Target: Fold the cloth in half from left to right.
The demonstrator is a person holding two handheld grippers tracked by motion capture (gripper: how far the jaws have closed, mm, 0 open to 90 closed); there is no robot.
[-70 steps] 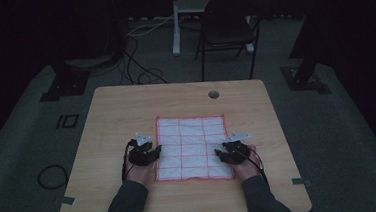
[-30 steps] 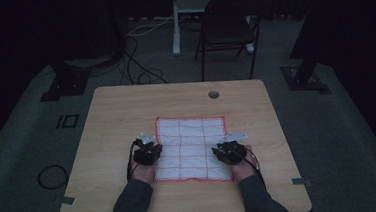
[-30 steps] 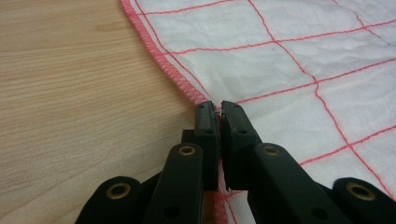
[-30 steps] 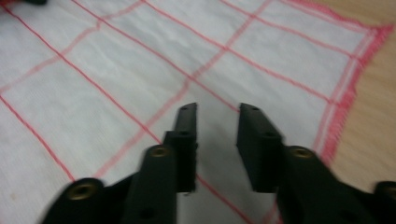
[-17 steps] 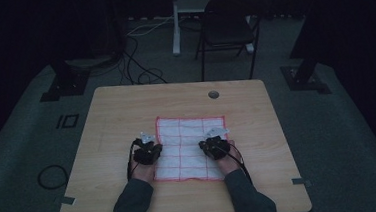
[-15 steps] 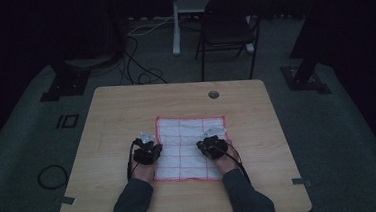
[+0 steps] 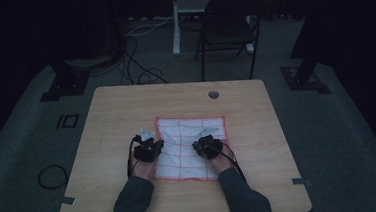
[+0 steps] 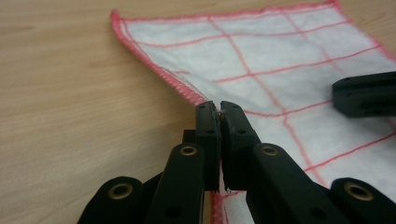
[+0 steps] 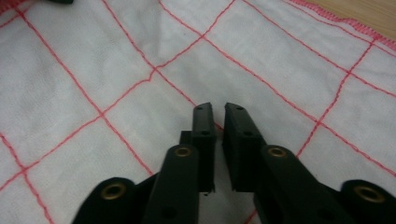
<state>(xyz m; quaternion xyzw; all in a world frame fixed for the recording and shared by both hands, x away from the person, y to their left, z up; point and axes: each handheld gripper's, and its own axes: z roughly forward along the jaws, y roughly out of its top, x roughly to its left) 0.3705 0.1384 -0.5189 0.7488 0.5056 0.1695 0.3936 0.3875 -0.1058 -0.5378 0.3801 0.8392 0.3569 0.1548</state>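
Note:
A white cloth (image 7: 185,136) with a red grid and red hem lies flat on the wooden table (image 7: 258,131). At the cloth's left edge my left gripper (image 7: 151,147) is low on the table. In the left gripper view its jaws (image 8: 219,108) are shut on the red hem of the cloth (image 8: 280,60). My right gripper (image 7: 206,146) rests over the cloth's right half. Its jaws (image 9: 219,111) have just been opening; they stand a narrow gap apart above the cloth (image 9: 93,93), with nothing between them. The right gripper's jaw tip (image 8: 366,93) also shows in the left gripper view.
A round cable hole (image 7: 214,94) sits near the table's far edge. A dark chair (image 7: 230,25) and a white post (image 7: 175,21) stand behind the table. Cables (image 7: 138,64) lie on the floor, and dark stand bases (image 7: 64,82) flank the table.
My right gripper has slid left from the cloth's right edge to over its right half. The left gripper has stayed at the left hem.

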